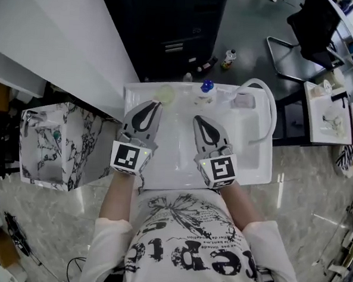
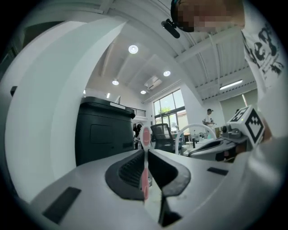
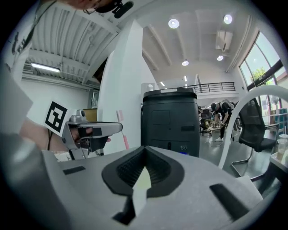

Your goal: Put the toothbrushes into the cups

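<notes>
My left gripper hovers over the white sink, shut on a pink toothbrush that stands upright between its jaws. The same pink toothbrush rises from the left gripper in the right gripper view. My right gripper is beside it, shut on a pale green strip that looks like a toothbrush handle; nothing of it shows above the jaws. A pale green cup and a cup with a blue thing stand at the sink's far rim, just beyond both grippers.
A clear container and a white hose are at the sink's far right. A white wall runs along the left, with a marbled box beside the sink. A black cabinet stands behind, and a chair stands far right.
</notes>
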A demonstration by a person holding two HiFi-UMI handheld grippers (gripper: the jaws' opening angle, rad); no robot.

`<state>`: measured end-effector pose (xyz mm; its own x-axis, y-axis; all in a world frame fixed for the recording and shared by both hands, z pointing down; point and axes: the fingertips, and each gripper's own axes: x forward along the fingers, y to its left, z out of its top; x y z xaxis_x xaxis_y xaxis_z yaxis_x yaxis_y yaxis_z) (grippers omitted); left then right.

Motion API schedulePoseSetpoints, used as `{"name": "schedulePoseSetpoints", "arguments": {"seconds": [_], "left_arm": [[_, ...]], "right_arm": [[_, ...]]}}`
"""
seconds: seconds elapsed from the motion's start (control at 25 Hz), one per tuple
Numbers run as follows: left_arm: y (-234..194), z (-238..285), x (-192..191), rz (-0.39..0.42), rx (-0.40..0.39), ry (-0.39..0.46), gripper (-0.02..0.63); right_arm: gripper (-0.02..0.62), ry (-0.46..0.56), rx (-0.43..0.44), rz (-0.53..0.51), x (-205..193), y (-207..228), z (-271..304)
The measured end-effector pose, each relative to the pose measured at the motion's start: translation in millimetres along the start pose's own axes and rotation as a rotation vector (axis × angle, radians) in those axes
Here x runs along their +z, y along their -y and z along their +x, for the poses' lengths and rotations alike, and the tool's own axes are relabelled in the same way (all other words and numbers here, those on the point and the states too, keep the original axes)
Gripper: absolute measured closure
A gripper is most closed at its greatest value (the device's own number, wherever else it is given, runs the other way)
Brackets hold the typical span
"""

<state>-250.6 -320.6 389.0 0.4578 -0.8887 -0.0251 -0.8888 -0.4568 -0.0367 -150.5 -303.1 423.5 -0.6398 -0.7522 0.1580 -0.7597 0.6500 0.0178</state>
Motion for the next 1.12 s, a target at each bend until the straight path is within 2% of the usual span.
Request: {"name": "schedulePoseSetpoints", "arguments": {"seconds": [0.16, 0.32, 0.6, 0.96, 1.12], "left_arm": [[-22, 14, -28, -0.018, -0.052, -0.005, 0.577], [-35, 25, -61, -0.028, -0.072, -0.031, 0.577], [-39, 36, -92, -0.085, -0.027, -0.076, 0.577], [-43, 57, -144, -0.089, -0.028, -0.183, 0.577], [-47, 59, -147, -0.080, -0.007, -0.188, 0.577]], "right_arm": [[0.603, -0.026, -0.058, 0.019, -19, -8, 18], [0.603, -0.049, -0.076, 0.019, -30, -14, 23], [0.603, -0.063, -0.111, 0.023, -33, -5, 13], [0.603, -0.106, -0.118, 0.062, -57, 12, 28], [0.603, -0.123, -0.122, 0.065, -64, 14, 26]]}}
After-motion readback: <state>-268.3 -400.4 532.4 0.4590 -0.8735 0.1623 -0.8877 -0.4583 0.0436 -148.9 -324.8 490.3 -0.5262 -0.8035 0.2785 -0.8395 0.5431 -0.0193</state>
